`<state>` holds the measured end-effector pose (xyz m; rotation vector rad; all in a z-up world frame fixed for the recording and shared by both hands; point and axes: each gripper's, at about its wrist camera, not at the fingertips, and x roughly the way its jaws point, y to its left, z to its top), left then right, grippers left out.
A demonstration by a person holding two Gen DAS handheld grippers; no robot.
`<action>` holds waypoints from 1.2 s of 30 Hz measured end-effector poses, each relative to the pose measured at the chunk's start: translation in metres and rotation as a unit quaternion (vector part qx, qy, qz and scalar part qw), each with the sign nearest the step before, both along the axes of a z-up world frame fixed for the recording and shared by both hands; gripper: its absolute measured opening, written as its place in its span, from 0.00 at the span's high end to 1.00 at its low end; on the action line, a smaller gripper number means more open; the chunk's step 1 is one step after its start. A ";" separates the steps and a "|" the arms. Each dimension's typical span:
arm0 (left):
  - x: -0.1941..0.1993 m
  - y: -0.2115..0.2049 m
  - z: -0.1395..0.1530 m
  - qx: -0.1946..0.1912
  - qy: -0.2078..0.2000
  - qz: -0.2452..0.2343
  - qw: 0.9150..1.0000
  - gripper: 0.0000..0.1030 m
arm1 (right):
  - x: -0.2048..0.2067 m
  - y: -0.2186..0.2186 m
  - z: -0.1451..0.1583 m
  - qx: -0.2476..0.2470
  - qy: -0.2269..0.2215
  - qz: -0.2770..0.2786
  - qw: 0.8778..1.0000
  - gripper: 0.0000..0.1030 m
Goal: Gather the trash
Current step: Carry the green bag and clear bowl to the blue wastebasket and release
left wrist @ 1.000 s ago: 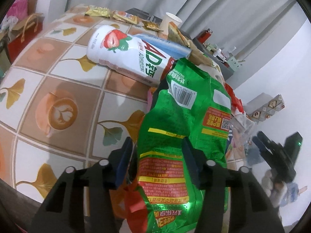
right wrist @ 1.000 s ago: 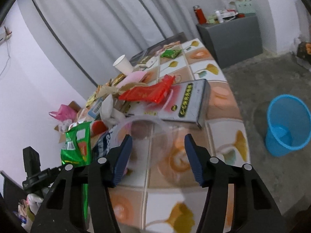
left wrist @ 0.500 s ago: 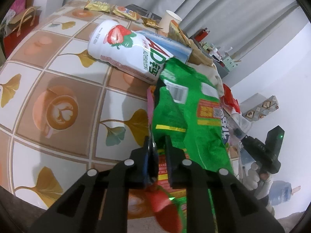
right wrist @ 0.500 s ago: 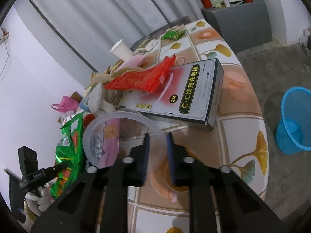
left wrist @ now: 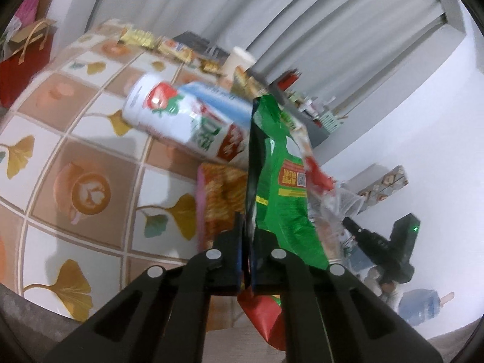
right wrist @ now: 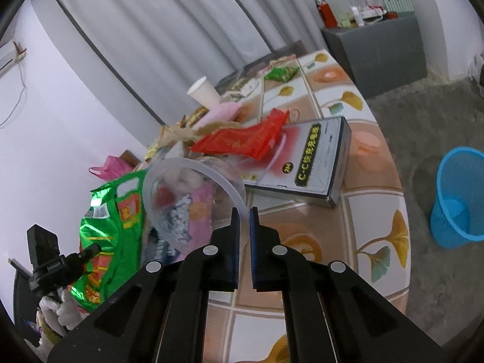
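Observation:
My left gripper [left wrist: 248,243] is shut on a green snack bag [left wrist: 282,193] and holds it lifted off the tiled table [left wrist: 75,139]; the bag also shows in the right wrist view [right wrist: 112,220]. My right gripper [right wrist: 244,220] is shut on the rim of a clear plastic cup [right wrist: 184,193], raised above the table. A blue trash bin [right wrist: 459,205] stands on the floor to the right of the table.
A strawberry drink bottle [left wrist: 184,124] lies on the table beside an orange snack packet [left wrist: 217,193]. A cable box [right wrist: 305,163], red wrapper [right wrist: 242,140], paper cup [right wrist: 204,92] and several wrappers crowd the table. A grey cabinet [right wrist: 378,51] stands behind.
Both grippers went from open to shut: the left closed on the green bag and lifted it upright, the right closed on the clear cup's rim and raised it.

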<state>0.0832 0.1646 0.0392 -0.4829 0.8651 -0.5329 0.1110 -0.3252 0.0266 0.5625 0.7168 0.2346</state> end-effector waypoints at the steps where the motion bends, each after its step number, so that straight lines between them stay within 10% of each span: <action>1: -0.001 0.002 0.003 -0.006 -0.003 0.000 1.000 0.97 | -0.002 0.000 0.002 0.001 -0.004 -0.001 1.000 0.96; 18: -0.004 -0.110 0.063 -0.041 -0.080 -0.062 0.994 0.97 | -0.082 -0.055 0.038 0.034 -0.078 -0.085 0.993 0.96; 36: 0.043 -0.468 0.094 0.107 -0.140 -0.252 0.952 0.97 | -0.191 -0.203 0.012 0.055 -0.092 -0.310 0.945 0.96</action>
